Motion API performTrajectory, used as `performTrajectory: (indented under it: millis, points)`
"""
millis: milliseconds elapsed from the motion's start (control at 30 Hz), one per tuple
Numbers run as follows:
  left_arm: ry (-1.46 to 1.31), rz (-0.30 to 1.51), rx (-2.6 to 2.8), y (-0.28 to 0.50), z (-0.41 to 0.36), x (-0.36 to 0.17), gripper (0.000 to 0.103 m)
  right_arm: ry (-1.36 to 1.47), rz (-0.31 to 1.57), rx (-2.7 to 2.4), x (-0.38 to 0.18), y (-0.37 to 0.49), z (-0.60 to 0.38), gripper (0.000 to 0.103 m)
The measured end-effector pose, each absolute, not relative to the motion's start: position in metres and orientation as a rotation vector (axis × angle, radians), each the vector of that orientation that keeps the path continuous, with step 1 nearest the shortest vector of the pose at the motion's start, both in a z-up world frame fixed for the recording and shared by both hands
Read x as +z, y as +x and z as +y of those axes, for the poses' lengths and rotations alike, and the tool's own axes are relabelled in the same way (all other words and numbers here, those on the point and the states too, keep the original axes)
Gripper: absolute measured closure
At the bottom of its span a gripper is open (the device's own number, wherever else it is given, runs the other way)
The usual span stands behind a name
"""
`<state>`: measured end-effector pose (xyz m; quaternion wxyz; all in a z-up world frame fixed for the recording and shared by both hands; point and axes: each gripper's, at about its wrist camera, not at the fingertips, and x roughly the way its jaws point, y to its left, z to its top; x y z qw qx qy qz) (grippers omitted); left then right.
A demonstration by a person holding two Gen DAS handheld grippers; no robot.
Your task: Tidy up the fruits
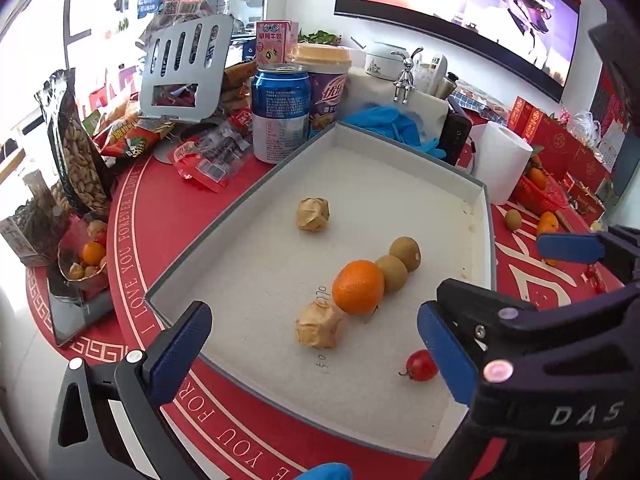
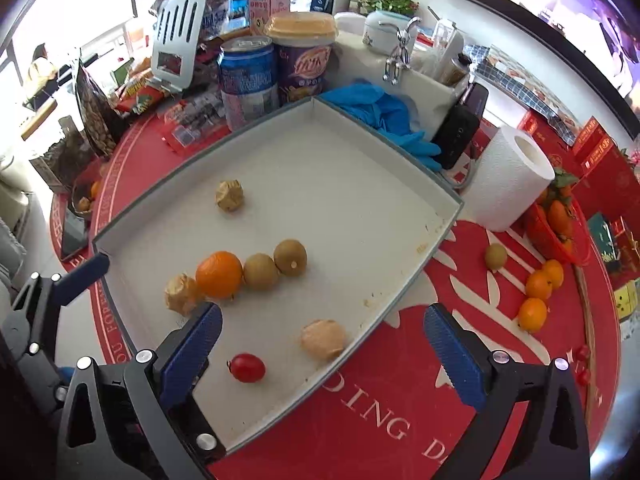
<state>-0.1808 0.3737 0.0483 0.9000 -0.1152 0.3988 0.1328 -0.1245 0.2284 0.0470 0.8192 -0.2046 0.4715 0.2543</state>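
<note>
Both grippers, left (image 1: 312,344) and right (image 2: 324,344), hang tilted down over the tray (image 2: 360,152) with jaws spread wide, gripping nothing. Inside lie one cherry tomato (image 2: 247,367), one orange (image 2: 219,274), two kiwis (image 2: 261,271) and husked fruits: two in the left view, three in the right.

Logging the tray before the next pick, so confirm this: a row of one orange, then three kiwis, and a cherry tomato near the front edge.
Not quite: the row has two kiwis, not three, beside the orange. The third kiwi lies outside the tray, on the red cloth. The right wrist view shows it. The cherry tomato is right.
</note>
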Motion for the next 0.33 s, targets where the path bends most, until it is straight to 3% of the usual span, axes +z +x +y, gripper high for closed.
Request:
performTrajectory:
  millis: [333]
  points:
    - [-0.231, 0.795, 0.216, -0.190, 0.373, 0.052, 0.000, -0.419, 1.032, 0.480, 0.051, -0.128, 0.214, 0.001]
